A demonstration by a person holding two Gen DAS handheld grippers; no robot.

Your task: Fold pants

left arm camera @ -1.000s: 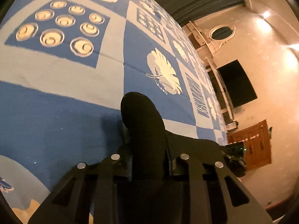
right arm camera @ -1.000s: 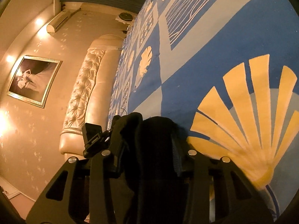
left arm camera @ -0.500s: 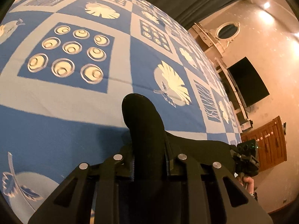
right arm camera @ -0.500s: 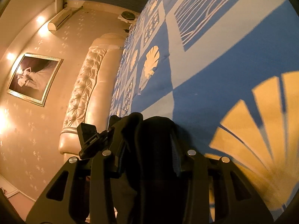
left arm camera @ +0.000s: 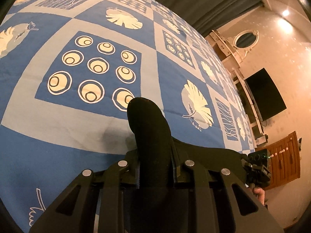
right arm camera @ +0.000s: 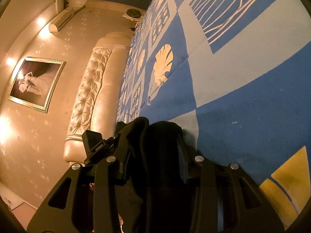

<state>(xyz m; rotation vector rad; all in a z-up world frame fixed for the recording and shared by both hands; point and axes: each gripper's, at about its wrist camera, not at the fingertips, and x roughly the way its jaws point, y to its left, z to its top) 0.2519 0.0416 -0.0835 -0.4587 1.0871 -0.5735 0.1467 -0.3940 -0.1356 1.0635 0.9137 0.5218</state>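
From my left camera I see the left tongs [left arm camera: 154, 167] clamped on a thick fold of the black pants [left arm camera: 149, 136], the cloth bunched up between the two fingers and sticking out past their tips in a rounded hump. The pants hang over the bedspread [left arm camera: 58, 120], a blue and pale grey patchwork, and the hump sits just beside the near corner of the square of nine cream rings [left arm camera: 93, 73] printed on it. To the far side of that square lies a cream leaf print [left arm camera: 197, 104]. Beyond the edge of the bedspread I make out a dark wall screen [left arm camera: 265, 97], an oval mirror [left arm camera: 245, 38] and a wooden cabinet [left arm camera: 283, 155]. Low at that edge the other device and a bit of a hand [left arm camera: 258, 193] show.

From my right camera, the right tongs [right arm camera: 155, 167] are likewise closed on a bundle of the same black cloth [right arm camera: 161, 155], which fills the gap between the fingers and spills over the left one. It is held above the bedspread [right arm camera: 243, 116], near a yellow fan shape [right arm camera: 287, 178] printed there. Past the bedspread stand a tufted cream headboard [right arm camera: 91, 89], a framed picture [right arm camera: 36, 83] and a wall air conditioner [right arm camera: 62, 20].
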